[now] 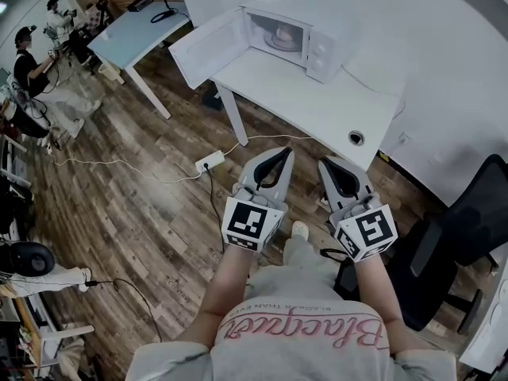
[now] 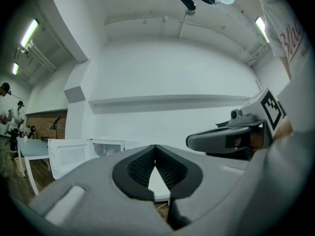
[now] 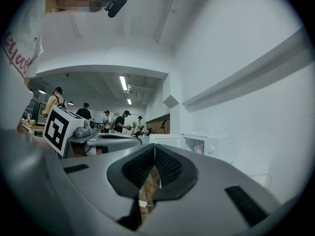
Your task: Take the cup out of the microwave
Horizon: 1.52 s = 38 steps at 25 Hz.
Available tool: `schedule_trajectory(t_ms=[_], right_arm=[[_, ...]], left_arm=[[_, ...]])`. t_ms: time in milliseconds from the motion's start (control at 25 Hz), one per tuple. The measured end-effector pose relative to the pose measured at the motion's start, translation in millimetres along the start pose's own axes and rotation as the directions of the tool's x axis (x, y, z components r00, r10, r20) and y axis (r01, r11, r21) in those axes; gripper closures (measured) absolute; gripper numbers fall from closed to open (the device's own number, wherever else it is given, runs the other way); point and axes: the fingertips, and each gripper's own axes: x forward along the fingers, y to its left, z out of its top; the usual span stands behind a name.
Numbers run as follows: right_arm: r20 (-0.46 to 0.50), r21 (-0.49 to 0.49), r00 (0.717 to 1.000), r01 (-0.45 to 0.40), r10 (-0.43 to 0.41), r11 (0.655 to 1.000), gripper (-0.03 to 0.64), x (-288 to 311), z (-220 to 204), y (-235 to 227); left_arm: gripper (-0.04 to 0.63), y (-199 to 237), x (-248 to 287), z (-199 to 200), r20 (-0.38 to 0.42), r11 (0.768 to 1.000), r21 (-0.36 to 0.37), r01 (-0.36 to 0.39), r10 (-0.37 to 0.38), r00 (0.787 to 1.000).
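Left gripper [image 1: 279, 155] and right gripper [image 1: 329, 165] are both clenched tip to tip, nothing between the pads, confirmed in each gripper view. I'm holding them side by side, level, out in front of my chest, marker cubes toward me, tips aimed at the white table [image 1: 317, 109]. Neither one touches anything; both sit short of the near table edge, over the wood floor [image 1: 119, 213]. Power strip [image 1: 210, 162] lies on the floor just left of the left gripper, with its cable running off left. Black office chair [image 1: 468, 236] is to my right. The table has a round cable hole [image 1: 356, 138] near its front right corner. Microwave [image 1: 317, 30] stands at the far end of the table, and its door [image 1: 208, 48] is swung wide open to the left. Cup [image 1: 279, 36] sits inside the microwave cavity, pinkish, well apart from both grippers; it also shows through the opening in the right gripper view [image 3: 199, 149]. Beyond that, far left, are a blue-grey table [image 1: 135, 30] and several people [image 1: 28, 62] standing near it.
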Motion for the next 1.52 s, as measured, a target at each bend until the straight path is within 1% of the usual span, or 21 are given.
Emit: schedule_trajectory(t_ms=[480, 920, 1320, 1520], right_arm=[[-0.03, -0.046, 0.996, -0.08, 0.079, 0.996, 0.606, 64.6, 2.8, -48.0], [-0.033, -0.043, 0.994, -0.105, 0.104, 0.994, 0.606, 108.3, -0.7, -103.0], [-0.023, -0.034, 0.989, -0.146, 0.145, 0.989, 0.606, 142.0, -1.1, -134.9], [-0.015, -0.032, 0.986, -0.168, 0.167, 0.985, 0.606, 152.1, -1.7, -141.7]], left_arm=[[0.591, 43.8, 67.9, -0.3, -0.023, 0.999, 0.006, -0.049, 0.049, 0.999], [0.591, 71.8, 128.4, -2.1, -0.022, 0.996, 0.027, -0.086, 0.086, 0.996], [0.591, 98.9, 162.5, -6.1, -0.024, 0.99, 0.032, -0.14, 0.14, 0.99], [0.591, 106.0, 171.7, -6.9, -0.025, 0.987, 0.039, -0.155, 0.157, 0.987]])
